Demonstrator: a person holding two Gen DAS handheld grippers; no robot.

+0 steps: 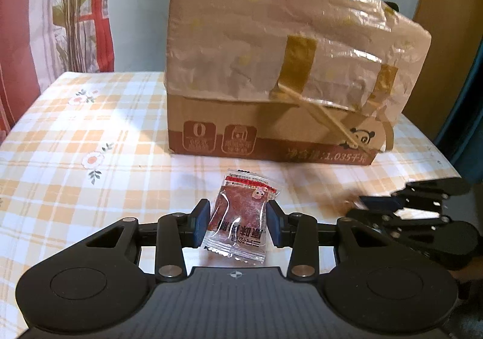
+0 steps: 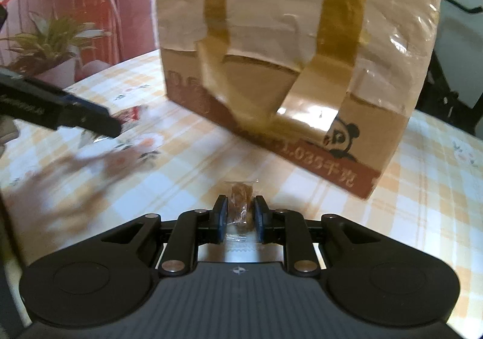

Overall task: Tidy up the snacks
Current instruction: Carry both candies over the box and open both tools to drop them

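Left wrist view: your left gripper (image 1: 238, 219) pinches a clear snack packet (image 1: 241, 215) with a dark red slab inside, a red band across its top end and black print at its near end. Both blue pads (image 1: 201, 224) press on the packet's side edges. It sits between them, tilted slightly, over the checked tablecloth (image 1: 90, 139) near the table's near edge.

Right wrist view: your right gripper (image 2: 240, 215) is pressed nearly together on a small brown sweet in a clear wrapper (image 2: 240, 203). The wrapper's crimped end sticks out beyond the pads; its other end trails back toward the gripper body. It too hangs over the cloth near the near edge.

In the left view, the right gripper shows blurred toward the table's right edge, apart from the red packet. In the right view, one dark finger of the left gripper (image 2: 87, 118) reaches in from the left, with a blur of red and white just beyond it.

Behind both stands a cardboard box (image 1: 271, 67), toward the far edge of the table. Its upper part is wrapped in shiny clear tape, with two brown tape strips (image 1: 297, 61) down the front. A panda print (image 2: 342, 138) marks the box's lower front. A potted plant (image 2: 51, 37) stands past the table's far left corner.
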